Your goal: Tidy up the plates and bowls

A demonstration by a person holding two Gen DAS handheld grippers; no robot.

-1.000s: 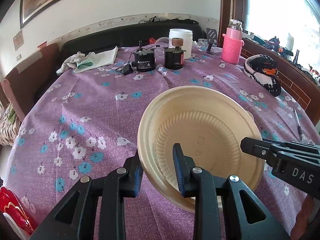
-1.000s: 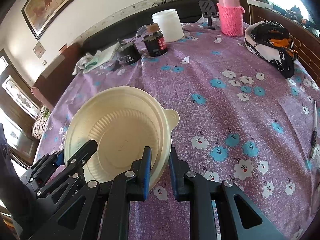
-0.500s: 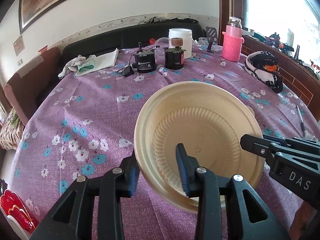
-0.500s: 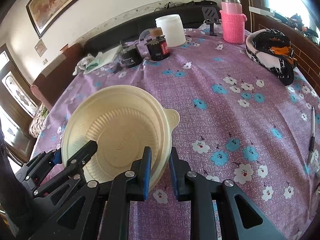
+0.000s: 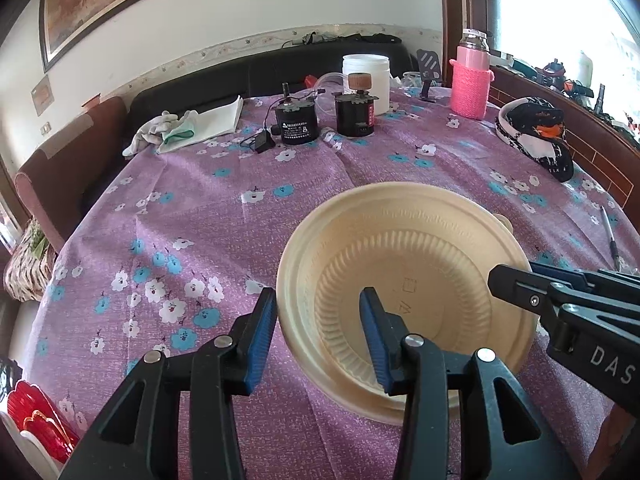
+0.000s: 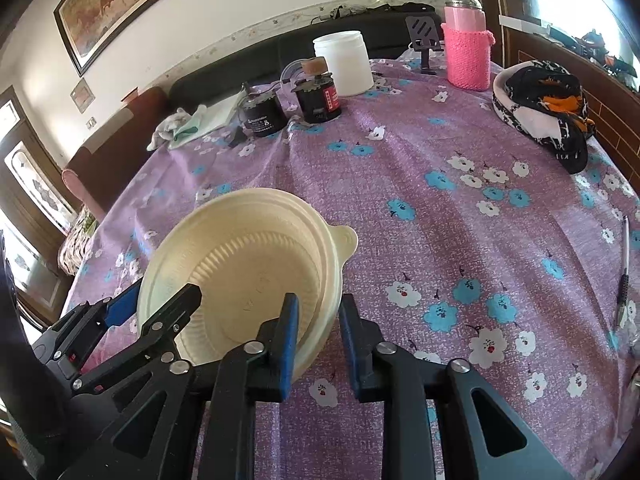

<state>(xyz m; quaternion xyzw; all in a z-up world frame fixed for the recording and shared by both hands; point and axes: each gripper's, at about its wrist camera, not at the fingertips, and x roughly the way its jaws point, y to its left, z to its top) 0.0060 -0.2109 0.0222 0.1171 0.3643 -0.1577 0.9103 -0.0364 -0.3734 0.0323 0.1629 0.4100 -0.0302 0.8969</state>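
1. The left gripper (image 5: 318, 326) straddles the left rim of the cream round ribbed plastic plate (image 5: 404, 292); its jaws are opening, with clear gaps between the blue pads and the rim, so it grips nothing.
2. The plate sits nested in a cream plastic bowl with a small tab handle (image 6: 345, 240), on the purple flowered tablecloth (image 5: 200, 216).
3. The right gripper (image 6: 318, 334) straddles the plate's right rim; its jaws are opening, pads just off the rim.
4. Well beyond the plate stand a black cylindrical motor (image 5: 294, 124), a white plastic jar (image 5: 366, 80) and a pink knit-sleeved flask (image 5: 470, 80).
5. Right of the plate lies a pen (image 6: 623, 276).
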